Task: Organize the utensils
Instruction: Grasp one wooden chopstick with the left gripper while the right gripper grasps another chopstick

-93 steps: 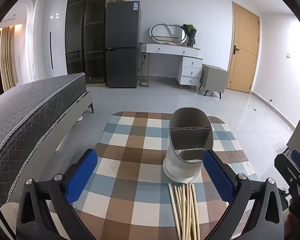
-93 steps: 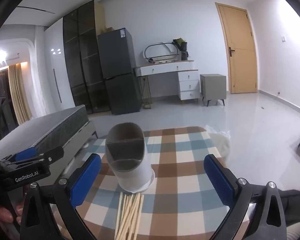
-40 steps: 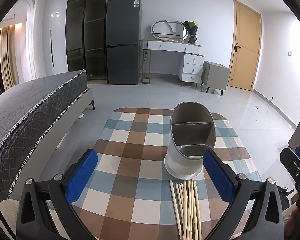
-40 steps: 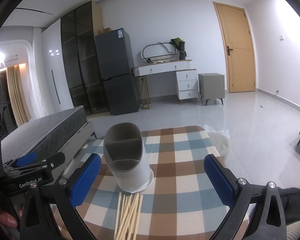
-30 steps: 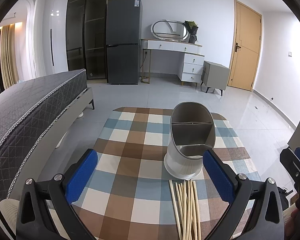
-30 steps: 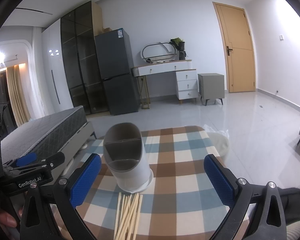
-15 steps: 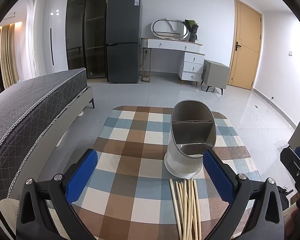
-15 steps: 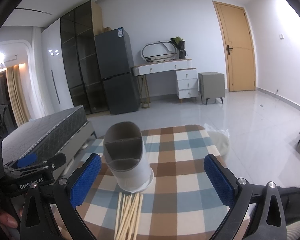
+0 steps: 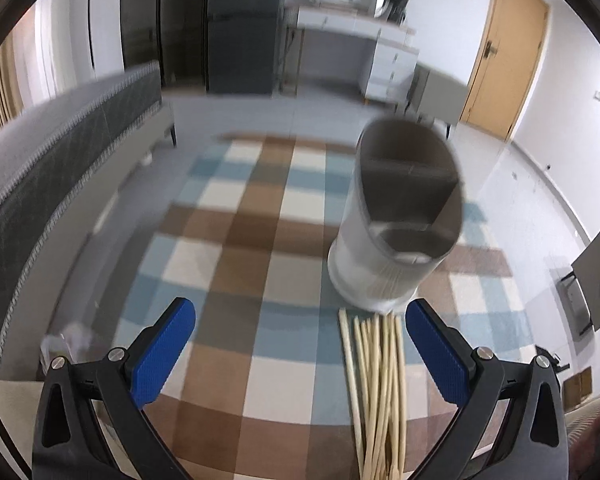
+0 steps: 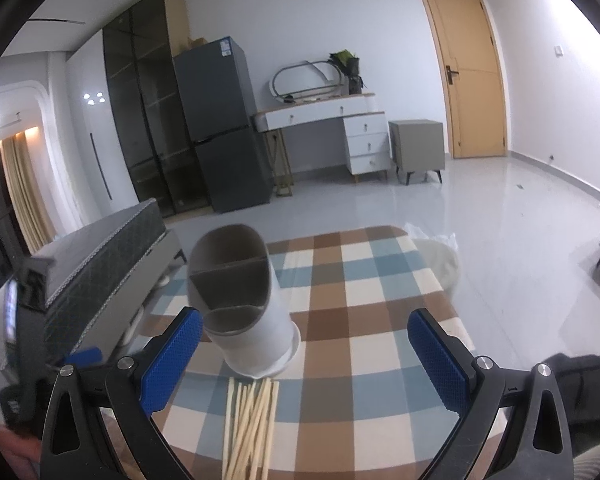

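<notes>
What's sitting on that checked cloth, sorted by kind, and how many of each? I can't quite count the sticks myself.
Utensil holder, white with grey dividers: 1
Bundle of chopsticks, lying flat in front of it: 1 bundle; the sticks overlap too much to count singly
Total: 2 kinds of thing on the checked tablecloth

1. One utensil holder stands on the checked cloth; inside it I count three compartments.
2. One bundle of chopsticks lies just before the holder; roughly ten sticks, exact number unclear where they overlap.
3. Two grippers are mine: left gripper and right gripper, each with two blue pads.
</notes>
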Demonstrator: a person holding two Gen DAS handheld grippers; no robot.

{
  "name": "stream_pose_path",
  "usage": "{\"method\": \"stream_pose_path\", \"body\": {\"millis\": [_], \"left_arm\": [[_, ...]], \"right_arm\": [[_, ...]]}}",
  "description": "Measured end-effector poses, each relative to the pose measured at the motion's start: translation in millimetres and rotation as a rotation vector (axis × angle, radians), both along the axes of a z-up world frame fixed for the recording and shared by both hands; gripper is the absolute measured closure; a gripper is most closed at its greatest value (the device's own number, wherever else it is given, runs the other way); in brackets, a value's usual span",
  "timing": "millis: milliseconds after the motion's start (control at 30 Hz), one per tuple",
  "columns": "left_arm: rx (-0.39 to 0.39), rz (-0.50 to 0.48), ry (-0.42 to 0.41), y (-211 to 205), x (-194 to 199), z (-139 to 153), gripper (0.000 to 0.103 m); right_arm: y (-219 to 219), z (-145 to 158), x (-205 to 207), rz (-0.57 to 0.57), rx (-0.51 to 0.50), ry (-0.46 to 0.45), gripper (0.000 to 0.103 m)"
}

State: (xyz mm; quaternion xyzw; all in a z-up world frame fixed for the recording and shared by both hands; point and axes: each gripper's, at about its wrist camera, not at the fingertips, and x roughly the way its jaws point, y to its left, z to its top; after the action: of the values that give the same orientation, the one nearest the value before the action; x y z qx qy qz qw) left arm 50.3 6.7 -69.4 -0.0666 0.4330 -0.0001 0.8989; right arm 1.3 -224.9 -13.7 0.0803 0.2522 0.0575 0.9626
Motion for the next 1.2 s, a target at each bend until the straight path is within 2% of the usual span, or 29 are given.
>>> {"method": "stream_pose_path", "body": {"millis": [200,367,533,633,700,967,1133,1200], "left_arm": [[-0.009,0.004,0.225,-3,26,-54,0.001],[0.019,-0.001,0.314,-14,35,-76,0.002],[0.047,-0.015,0.326,-25,43,-81,0.002],[0.099,-0.016,0.328,-29,49,-87,0.002],[0.090,-0.005,0.331,-28,49,-89,0.006],[0.095,-0.005,0.338,-36,54,-93,0.008],[0.077,0.016,0.341,-37,56,-91,0.024],[0.081,0.007,0.331,-40,55,-88,0.040]], "right_arm": [[-2,-13,19,0.006,0.002,0.060,0.000],[-7,-20,30,0.018,0.051,0.111,0.000],[-16,-25,36,0.016,0.123,0.160,0.000],[-19,-28,38,0.015,0.139,0.178,0.000],[-21,-29,38,0.016,0.156,0.186,0.000],[-20,-29,41,0.024,0.169,0.201,0.000],[-18,-33,44,0.027,0.165,0.226,0.000],[-17,-34,44,0.028,0.160,0.232,0.000]]}}
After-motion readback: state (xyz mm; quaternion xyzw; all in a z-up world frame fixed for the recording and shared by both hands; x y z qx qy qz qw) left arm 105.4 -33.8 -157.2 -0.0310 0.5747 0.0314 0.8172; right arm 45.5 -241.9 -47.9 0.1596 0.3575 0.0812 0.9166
